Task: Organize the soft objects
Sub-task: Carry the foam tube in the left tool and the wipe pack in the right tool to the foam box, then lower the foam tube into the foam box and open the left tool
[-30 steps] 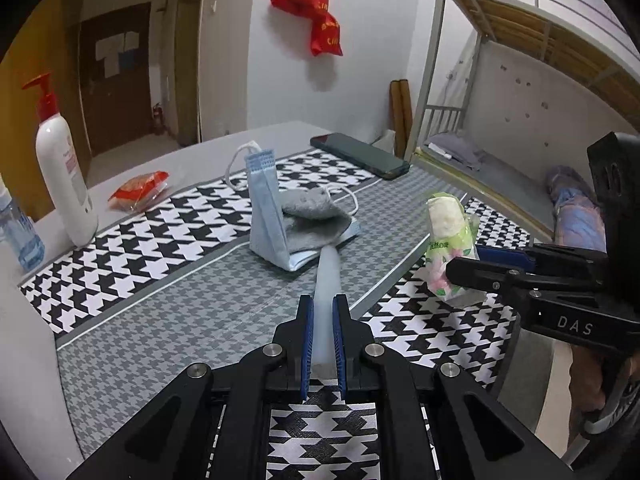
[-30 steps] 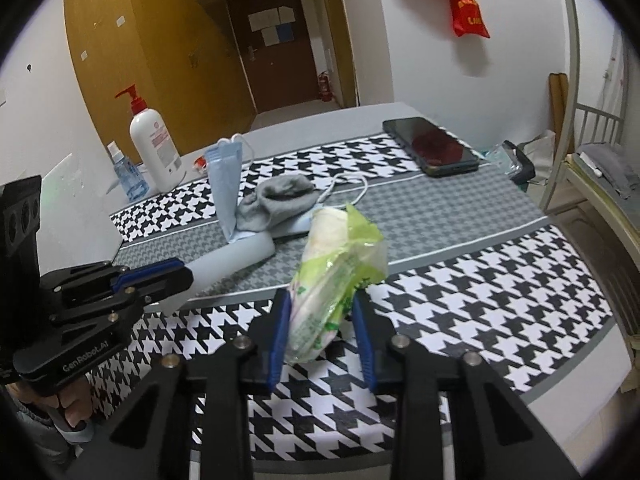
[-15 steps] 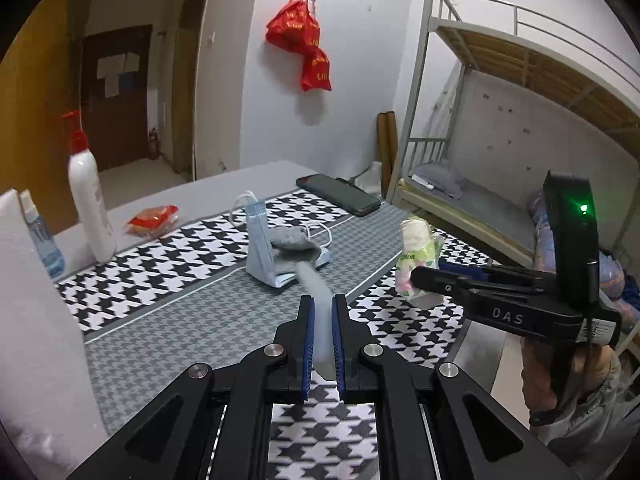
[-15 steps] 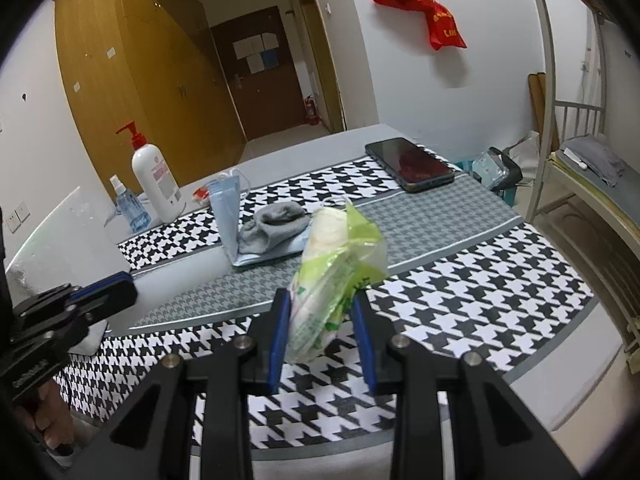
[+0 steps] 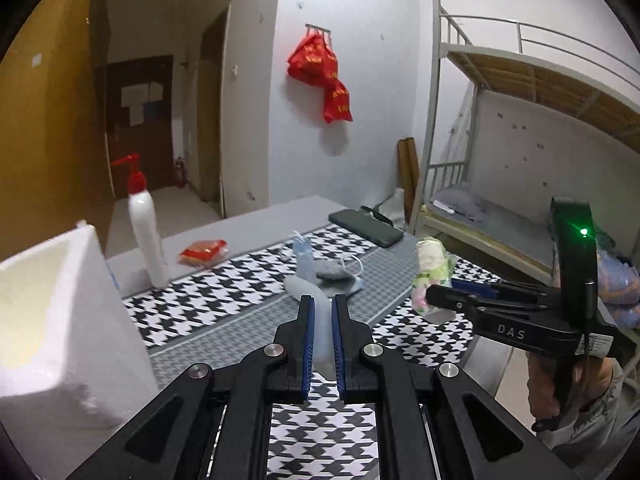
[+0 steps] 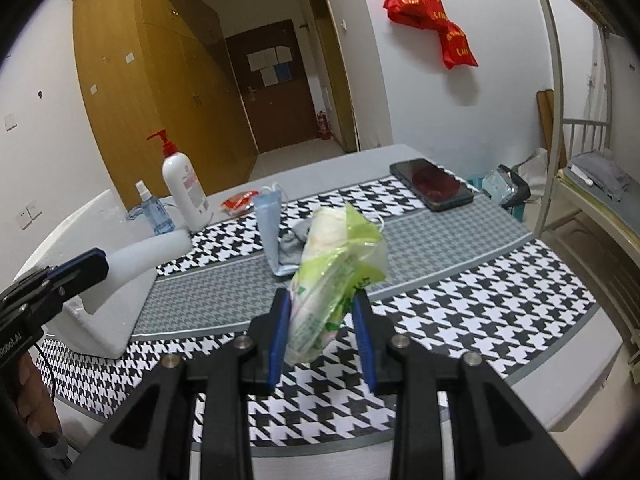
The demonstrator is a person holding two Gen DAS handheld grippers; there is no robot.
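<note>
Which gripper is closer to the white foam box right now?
Left. The left gripper, shut on a pale soft tube, hangs right beside the white foam box. The right gripper, holding the green tissue pack, is farther off over the patterned cloth.

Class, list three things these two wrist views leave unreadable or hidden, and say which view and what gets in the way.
1. Inside of the white foam box: left wrist view, near wall hides it.
2. Print on the tissue pack: right wrist view, too small and crinkled.
3. Gray sock on the blue face mask: right wrist view, tissue pack covers part.
</note>
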